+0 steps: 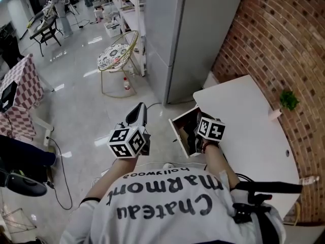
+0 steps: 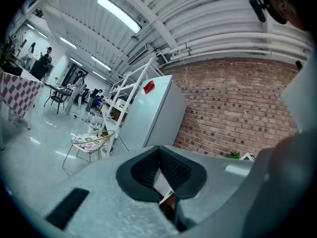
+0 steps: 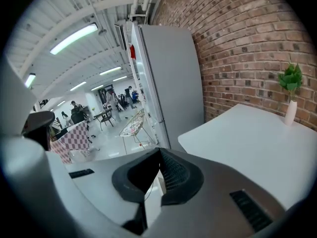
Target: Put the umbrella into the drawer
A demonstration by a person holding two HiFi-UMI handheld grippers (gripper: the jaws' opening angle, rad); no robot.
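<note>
An open drawer (image 1: 179,131) stands out from the left side of the white table (image 1: 254,136), with dark things inside; I cannot tell whether the umbrella is among them. My right gripper (image 3: 158,150) is shut with nothing between its pads, and its marker cube (image 1: 210,129) hangs over the drawer. My left gripper (image 1: 139,109) is held over the floor to the drawer's left. It points level, its pads (image 2: 171,167) meet at the tips, and it is empty.
A tall grey fridge (image 1: 188,34) stands behind the table, against the brick wall (image 1: 284,50). A small plant in a vase (image 1: 288,101) sits at the table's far edge. A wire chair (image 1: 118,55) and a checked cloth (image 1: 23,93) are across the glossy floor.
</note>
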